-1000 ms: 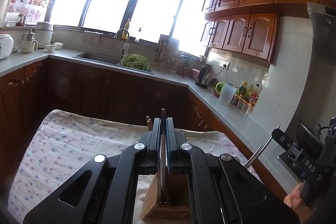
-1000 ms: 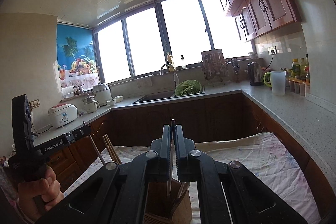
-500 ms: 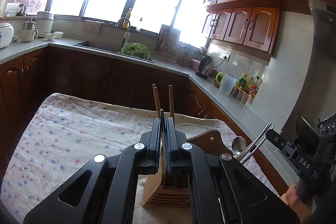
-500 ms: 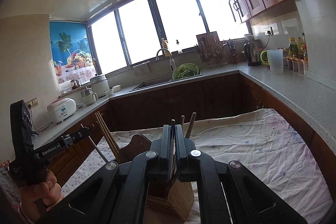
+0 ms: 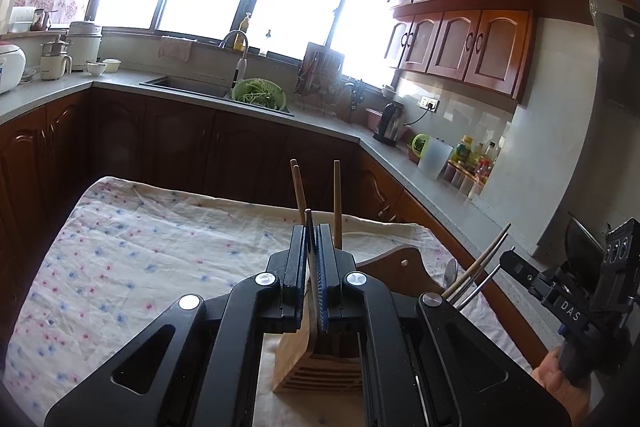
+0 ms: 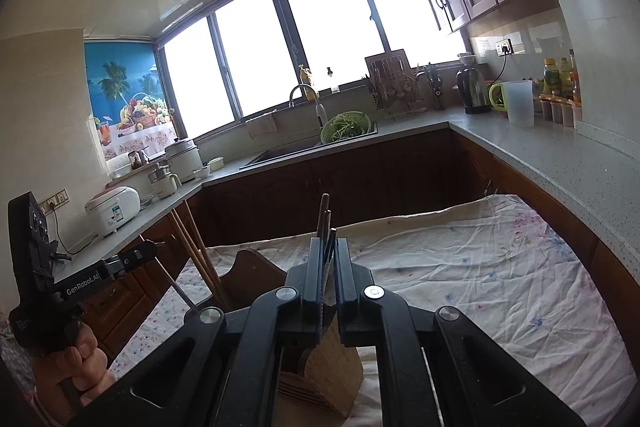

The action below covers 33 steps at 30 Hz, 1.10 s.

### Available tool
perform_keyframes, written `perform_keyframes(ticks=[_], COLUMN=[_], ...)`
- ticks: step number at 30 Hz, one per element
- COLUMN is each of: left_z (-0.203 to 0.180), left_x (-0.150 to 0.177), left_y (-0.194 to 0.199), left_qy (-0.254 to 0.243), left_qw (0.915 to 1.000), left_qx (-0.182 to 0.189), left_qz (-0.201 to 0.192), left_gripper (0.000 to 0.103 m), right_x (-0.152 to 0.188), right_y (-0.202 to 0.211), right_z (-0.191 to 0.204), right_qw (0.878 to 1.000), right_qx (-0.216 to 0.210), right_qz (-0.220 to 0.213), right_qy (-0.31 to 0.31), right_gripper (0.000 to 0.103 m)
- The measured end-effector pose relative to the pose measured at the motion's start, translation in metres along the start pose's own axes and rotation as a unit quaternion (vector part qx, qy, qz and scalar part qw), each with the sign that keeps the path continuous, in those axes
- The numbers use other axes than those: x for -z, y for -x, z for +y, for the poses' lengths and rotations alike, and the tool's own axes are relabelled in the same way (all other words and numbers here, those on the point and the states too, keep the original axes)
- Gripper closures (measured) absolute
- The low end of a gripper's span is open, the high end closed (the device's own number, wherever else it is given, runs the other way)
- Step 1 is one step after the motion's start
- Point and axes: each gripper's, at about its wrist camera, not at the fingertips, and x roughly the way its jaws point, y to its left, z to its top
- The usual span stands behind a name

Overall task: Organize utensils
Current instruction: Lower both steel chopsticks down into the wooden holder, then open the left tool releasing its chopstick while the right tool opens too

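A wooden utensil block [image 5: 316,367] stands on the cloth-covered table [image 5: 140,259], just under both grippers; it also shows in the right wrist view [image 6: 332,367]. My left gripper [image 5: 311,251] is shut on a thin dark utensil handle held upright over the block. My right gripper [image 6: 329,259] is shut on a thin metal utensil, also over the block. Wooden chopsticks [image 5: 298,191] stick up from the block. More chopsticks and a spoon [image 5: 476,267] lean out to the right. A wooden board [image 5: 400,267] stands behind the block.
Dark cabinets and a grey counter [image 6: 560,155] wrap around the table. A sink with a green colander [image 5: 259,95], a kettle [image 5: 390,125], a jug and bottles sit on the counter. The other gripper shows at each view's edge [image 6: 80,279].
Both grippers have tilted down and come closer to the block, so more of the table, block and chopsticks shows. Both stay shut on their utensils.
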Motion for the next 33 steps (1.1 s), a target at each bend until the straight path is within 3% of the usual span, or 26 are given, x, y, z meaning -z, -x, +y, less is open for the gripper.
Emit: perform_keyframes(ticks=[13,18,19,21,22,23,25,27,29,33], left_z=[0.001,0.002,0.003,0.005,0.006,0.008,0.011,0.012,0.013,0.01], left_x=[0.0,-0.001,-0.001,-0.001,-0.001,0.0,0.0,0.001,0.003,0.007], left_y=[-0.002,-0.001,-0.001,0.0,0.003,0.006,0.009,0.009,0.012,0.019], left_qy=[-0.002,0.001,0.002,0.006,0.009,0.013,0.017,0.019,0.017,0.008], left_qw=[0.9999,0.9998,0.9997,0.9996,0.9995,0.9993,0.9992,0.9987,0.9983,0.9974], left_qx=[-0.007,-0.017,-0.018,-0.023,-0.027,-0.033,-0.035,-0.046,-0.053,-0.07], left_qz=[0.007,0.012,0.014,0.015,0.011,0.008,0.008,0.014,0.015,0.015], left_gripper=[0.098,0.092,0.086,0.062,0.047,0.038,0.038,0.03,0.02,0.011], right_x=[-0.002,-0.003,-0.003,-0.003,-0.003,-0.003,-0.004,-0.005,-0.005,-0.004], right_y=[-0.003,-0.003,-0.003,-0.002,-0.001,0.001,0.008,0.012,0.014,0.018], right_z=[-0.005,-0.007,-0.007,-0.008,-0.008,-0.01,-0.011,-0.011,-0.012,-0.011], right_qw=[1.0,0.999,0.999,0.999,0.999,0.999,0.999,0.999,0.999,0.998], right_qx=[-0.007,-0.011,-0.01,-0.008,-0.008,-0.011,-0.012,-0.014,-0.02,-0.027], right_qz=[0.011,0.016,0.017,0.018,0.017,0.015,0.004,-0.001,-0.002,-0.003], right_qy=[-0.018,-0.027,-0.027,-0.029,-0.032,-0.036,-0.04,-0.043,-0.048,-0.05], right_gripper=[0.097,0.093,0.092,0.084,0.067,0.051,0.045,0.043,0.026,0.018])
